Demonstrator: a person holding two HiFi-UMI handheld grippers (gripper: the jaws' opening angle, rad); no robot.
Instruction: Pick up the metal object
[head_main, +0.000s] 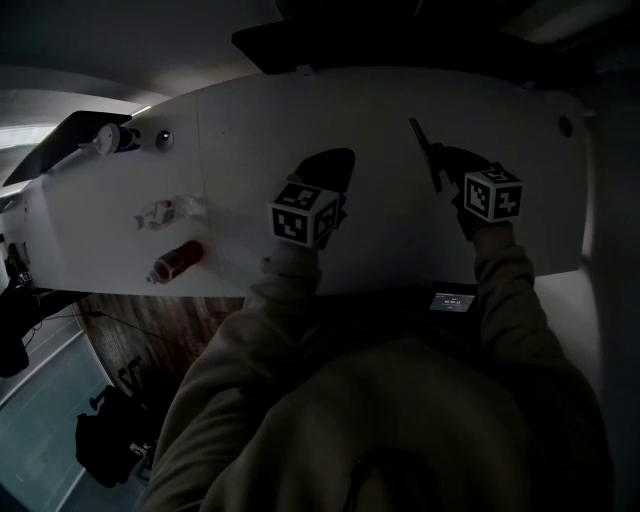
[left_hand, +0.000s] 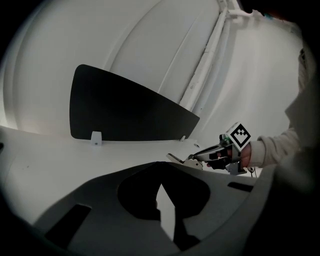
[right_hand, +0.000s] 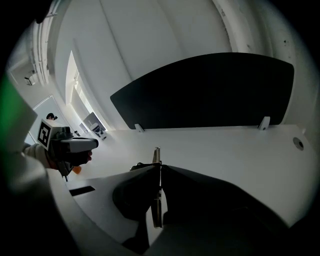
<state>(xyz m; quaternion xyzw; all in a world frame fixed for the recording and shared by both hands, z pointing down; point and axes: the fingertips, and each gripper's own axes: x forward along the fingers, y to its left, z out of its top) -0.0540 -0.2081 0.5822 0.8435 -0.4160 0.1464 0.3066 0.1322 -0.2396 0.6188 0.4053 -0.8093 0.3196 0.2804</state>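
Tongs on the right (right_hand: 158, 166) are clamped hard on the metal object (right_hand: 157, 212), a thin strip seen edge-on between the pads! In the head view its long axis runs 11 to 5 o'clock, poking out past the grip and seemingly clear of the white worktop (head_main: 400, 250). Left tongs (left_hand: 160, 185) are pressed together on nothing, with the strip out at their 3 o'clock, so the right hand owns this. Over at 9 o'clock a red container (head_main: 178, 260) lies on its side; its contents can't be made out.
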